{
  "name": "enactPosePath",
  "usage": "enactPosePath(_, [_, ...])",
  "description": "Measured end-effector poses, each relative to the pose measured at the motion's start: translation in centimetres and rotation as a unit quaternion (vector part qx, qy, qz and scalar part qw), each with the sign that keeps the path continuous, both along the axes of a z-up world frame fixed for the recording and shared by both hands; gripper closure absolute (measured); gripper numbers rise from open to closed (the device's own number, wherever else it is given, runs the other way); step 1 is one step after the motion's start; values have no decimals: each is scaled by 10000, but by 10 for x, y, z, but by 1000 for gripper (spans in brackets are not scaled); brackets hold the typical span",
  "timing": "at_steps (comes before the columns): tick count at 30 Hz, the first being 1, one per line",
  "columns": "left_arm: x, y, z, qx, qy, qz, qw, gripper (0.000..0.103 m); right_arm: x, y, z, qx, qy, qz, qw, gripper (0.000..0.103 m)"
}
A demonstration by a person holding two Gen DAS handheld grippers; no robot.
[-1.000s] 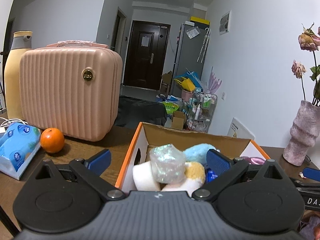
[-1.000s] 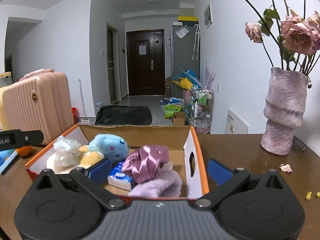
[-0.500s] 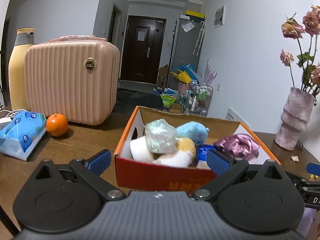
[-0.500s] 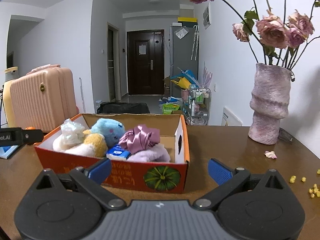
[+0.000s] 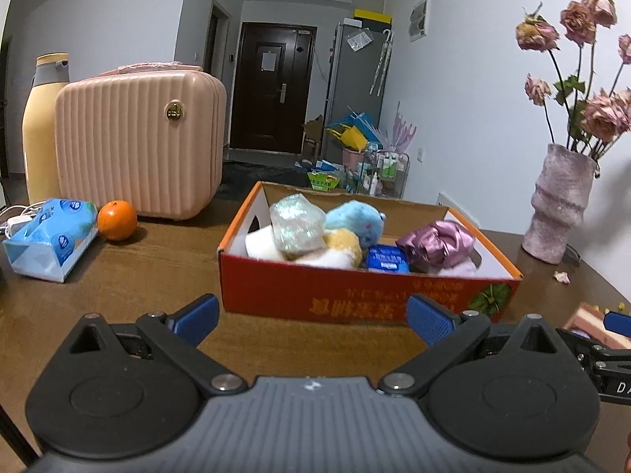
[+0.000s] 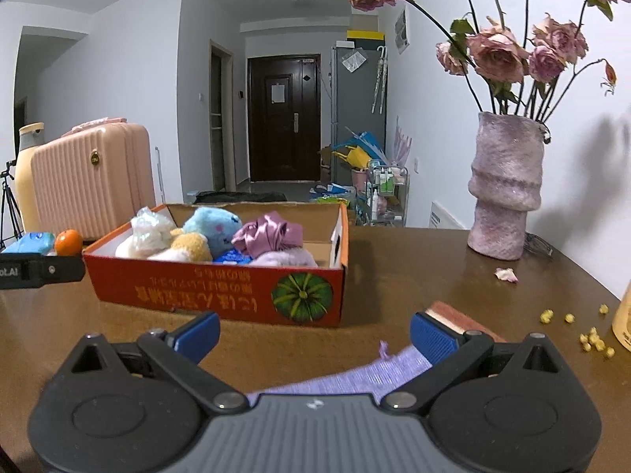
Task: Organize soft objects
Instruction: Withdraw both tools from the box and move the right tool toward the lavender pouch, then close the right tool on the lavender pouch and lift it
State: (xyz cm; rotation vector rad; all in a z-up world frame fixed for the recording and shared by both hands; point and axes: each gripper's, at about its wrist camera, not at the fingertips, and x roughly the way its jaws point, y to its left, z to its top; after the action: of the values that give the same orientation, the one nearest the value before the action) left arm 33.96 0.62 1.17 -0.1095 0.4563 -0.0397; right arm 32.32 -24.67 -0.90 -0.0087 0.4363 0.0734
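An orange cardboard box [image 5: 355,295] [image 6: 221,295] stands on the brown table. It holds a blue plush [image 5: 355,216] [image 6: 215,222], a yellow plush [image 5: 343,242], a crinkly clear bag [image 5: 295,224], a purple satin scrunchie [image 5: 437,240] [image 6: 268,232], a blue tissue pack [image 5: 388,259] and a lilac fluffy piece [image 6: 284,258]. My left gripper [image 5: 311,319] is open, in front of the box. My right gripper [image 6: 313,331] is open too, with a lilac cloth [image 6: 355,374] lying under it and a pink block [image 6: 457,315] by its right finger.
A pink ribbed case [image 5: 138,146], a yellow bottle [image 5: 39,130], an orange [image 5: 117,220] and a blue tissue box [image 5: 51,244] stand at the left. A pink vase with dried roses [image 6: 504,189] stands at the right, with yellow crumbs [image 6: 587,335] and a petal [image 6: 506,274] near it.
Both grippers have pulled back from over the box toward the table's near side. The box front, a lilac cloth and a pink block have come into view.
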Motion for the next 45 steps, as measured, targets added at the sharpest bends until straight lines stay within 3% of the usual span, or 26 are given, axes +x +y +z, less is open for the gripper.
enactPosePath(13, [-33,-7,-13,83,304,-106,9994,0,-25,-17,-14,-20,268,-7,9996,0])
enactPosePath(27, [-36,-6,-21,97,502,-117,9986,0,8,-19,-41,-185,808,324,9960,0])
enactPosePath(39, [-32,-4,-24,-27,641,-204,9977,0,21,-12,-49,-191,974,650,9929,0])
enactPosePath(45, [-32,-3,-23,-85,663,-248,9975,0,20,-10,-52,-293,990,642,9926,8])
